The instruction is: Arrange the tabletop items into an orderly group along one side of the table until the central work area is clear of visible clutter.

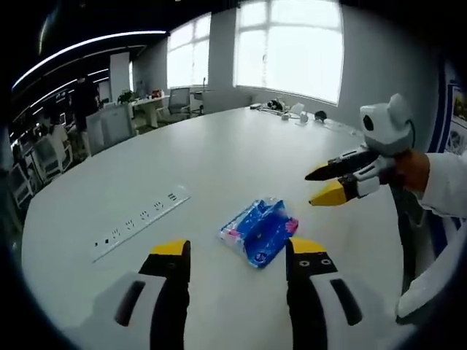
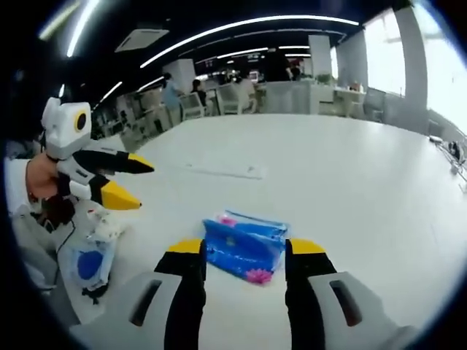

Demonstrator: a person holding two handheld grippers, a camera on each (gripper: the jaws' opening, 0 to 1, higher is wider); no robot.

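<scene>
A blue tissue pack (image 1: pixel 258 231) lies flat on the white surface (image 1: pixel 219 160), out in the middle. Both claws are spread apart and hold nothing. The left claw (image 1: pixel 237 253) hangs just short of the pack, seemingly lined up to straddle it. The right claw (image 2: pixel 244 251) comes at the same pack (image 2: pixel 245 244) from the opposite side. A socket strip (image 1: pixel 141 222) is set into the surface nearby.

Both views face each other low over the table (image 1: pixel 219 153), sharing the tissue pack (image 1: pixel 259 231).
</scene>
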